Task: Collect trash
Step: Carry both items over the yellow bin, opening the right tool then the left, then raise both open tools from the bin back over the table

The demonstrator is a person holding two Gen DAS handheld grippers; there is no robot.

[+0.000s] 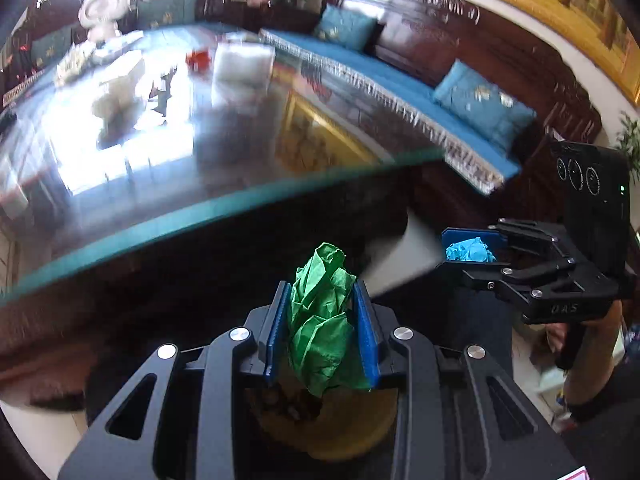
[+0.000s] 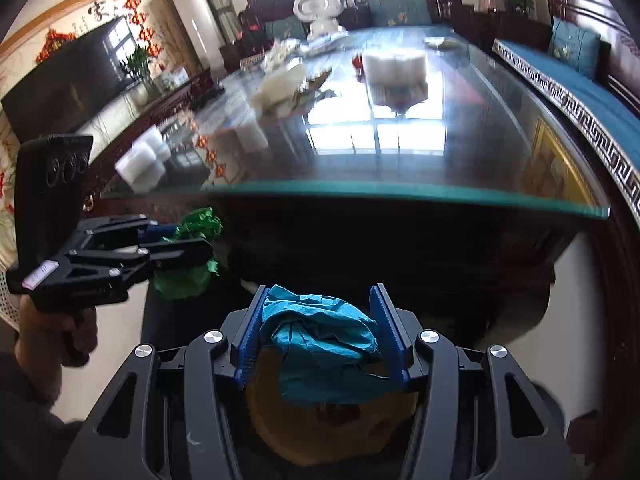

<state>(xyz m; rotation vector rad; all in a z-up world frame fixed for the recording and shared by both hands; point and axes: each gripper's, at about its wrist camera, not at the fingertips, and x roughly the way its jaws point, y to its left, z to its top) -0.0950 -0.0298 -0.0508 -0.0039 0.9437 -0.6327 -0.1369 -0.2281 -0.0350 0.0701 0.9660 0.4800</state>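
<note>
Left tool (image 1: pixel 324 320) clamped on a wad of green paper (image 1: pixel 324 332): crumpled tissue-like sheet, bright green, many sharp creases, standing taller than the blue ribbed pads and poking out past their tips; its lower end hangs behind the pads toward the tool body. Right tool (image 2: pixel 320 332) clamped on a wad of blue paper (image 2: pixel 320 340): teal-blue, likewise crumpled, wider than tall, bulging between the pads with a loose flap drooping below them. Neither wad touches anything but its own tool. Each tool shows in the other's view: the right tool to the right of the left one with the blue wad at its tip, the left tool to the left of the right one with green spilling above and below its fingers. Ahead of both tools, the near edge of a glass-topped counter (image 2: pixel 400 192), green-tinted rim, dark wood under it. Below both tools, seen between the fingers, a round yellow bin (image 2: pixel 280 440) with dark contents; details unclear. Farther along the counter, well apart from the tools, white packs and a pale heap, blurred. A hand (image 2: pixel 52 332) grips the left tool's handle.
</note>
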